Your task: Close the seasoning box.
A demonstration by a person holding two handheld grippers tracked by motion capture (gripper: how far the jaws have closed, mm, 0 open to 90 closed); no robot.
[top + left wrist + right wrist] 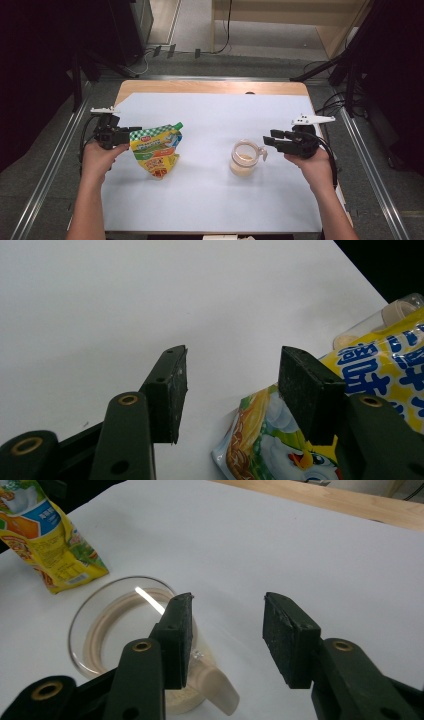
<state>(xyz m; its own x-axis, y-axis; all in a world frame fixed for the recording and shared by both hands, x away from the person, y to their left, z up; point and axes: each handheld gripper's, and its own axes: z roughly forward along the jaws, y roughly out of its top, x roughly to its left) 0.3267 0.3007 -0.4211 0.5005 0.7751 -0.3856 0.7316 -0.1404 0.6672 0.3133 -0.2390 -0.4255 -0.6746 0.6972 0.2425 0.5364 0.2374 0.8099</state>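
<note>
A yellow, green and orange snack bag (156, 150) stands tilted at the left of the white sheet. My left gripper (122, 134) is at its upper left corner. In the left gripper view the jaws stand open (232, 390) with bare sheet between them, and the bag (380, 370) lies behind the right jaw. A clear glass jar (244, 157) with a beige ring and beige contents stands at mid right. My right gripper (267, 142) is open just right of it. In the right gripper view the jar (115, 625) and its beige handle (220, 692) sit under the left jaw, with nothing between the pads (227, 635).
The white sheet (210, 200) covers a wooden table whose far edge (210, 86) shows bare. Metal rails run along both sides of the table. Cables and dark stands lie on the floor beyond. The bag (50, 540) stands left of the jar.
</note>
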